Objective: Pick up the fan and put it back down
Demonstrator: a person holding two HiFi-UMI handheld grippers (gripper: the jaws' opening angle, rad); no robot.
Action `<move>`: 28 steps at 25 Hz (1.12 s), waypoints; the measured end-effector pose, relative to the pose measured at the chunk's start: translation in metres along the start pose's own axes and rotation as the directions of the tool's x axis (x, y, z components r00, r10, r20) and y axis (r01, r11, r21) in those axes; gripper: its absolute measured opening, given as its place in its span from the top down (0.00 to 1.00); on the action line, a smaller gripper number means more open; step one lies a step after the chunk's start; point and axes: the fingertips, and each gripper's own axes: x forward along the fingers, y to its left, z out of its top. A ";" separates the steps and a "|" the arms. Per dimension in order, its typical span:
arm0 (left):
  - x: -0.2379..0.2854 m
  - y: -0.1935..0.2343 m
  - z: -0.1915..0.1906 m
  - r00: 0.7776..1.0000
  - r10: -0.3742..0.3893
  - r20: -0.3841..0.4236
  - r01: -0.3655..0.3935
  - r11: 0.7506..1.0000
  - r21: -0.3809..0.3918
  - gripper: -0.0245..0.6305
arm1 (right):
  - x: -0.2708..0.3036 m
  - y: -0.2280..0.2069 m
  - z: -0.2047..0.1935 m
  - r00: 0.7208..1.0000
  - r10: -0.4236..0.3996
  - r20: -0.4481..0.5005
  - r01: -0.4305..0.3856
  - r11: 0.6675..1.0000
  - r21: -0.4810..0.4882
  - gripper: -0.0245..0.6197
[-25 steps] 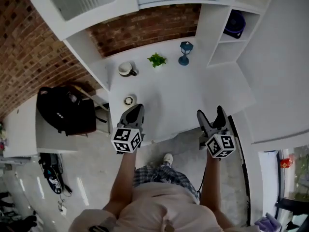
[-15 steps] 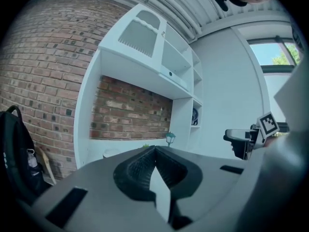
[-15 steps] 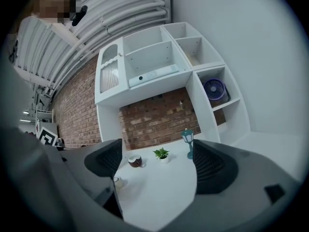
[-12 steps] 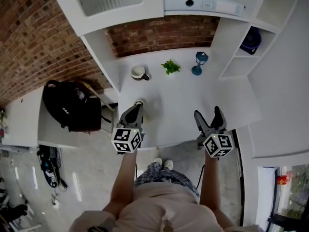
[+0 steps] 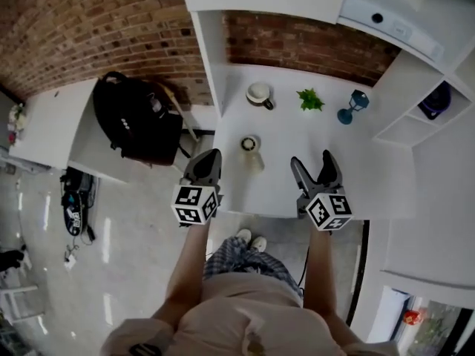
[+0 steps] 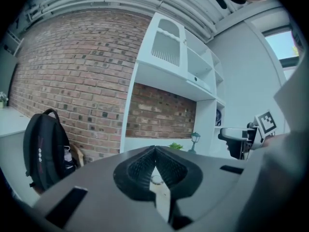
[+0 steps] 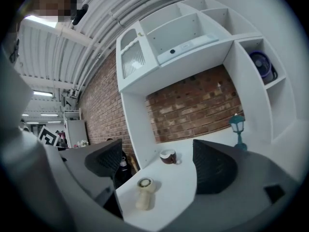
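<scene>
Beyond the fan (image 5: 251, 151) stand a mug (image 5: 259, 93), plant (image 5: 309, 99) and lantern (image 5: 352, 108).

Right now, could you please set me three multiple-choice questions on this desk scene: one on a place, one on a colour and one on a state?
1. Where is the small fan?
A. on the top shelf
B. on the floor
C. on the white desk, nearer the person than the cup

2. What colour is the lantern?
A. red
B. blue
C. yellow

3. How do the jaws of the right gripper stand?
A. apart, with nothing between them
B. shut on the fan
C. shut on the cup

Answers:
1 C, as the head view shows the fan on the desk, between the cup and the grippers.
2 B, as its stem and lamp are blue in both the head view and the right gripper view.
3 A, as the right gripper view shows a wide gap, with the fan lying beyond it.
</scene>
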 end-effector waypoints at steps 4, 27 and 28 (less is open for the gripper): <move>-0.015 0.021 -0.013 0.998 0.050 -0.024 -0.050 0.998 -0.025 0.92 | 0.032 0.034 -0.022 0.993 0.089 -0.072 -0.090 0.996 -0.010 0.26; 0.043 0.058 -0.140 0.973 0.103 -0.207 -0.140 0.976 -0.170 0.92 | 0.129 0.061 -0.242 0.747 0.071 -0.661 -0.179 0.979 -0.097 0.44; 0.042 0.058 -0.143 0.972 0.104 -0.209 -0.142 0.974 -0.176 0.92 | 0.129 0.061 -0.248 0.733 0.058 -0.678 -0.177 0.978 -0.108 0.45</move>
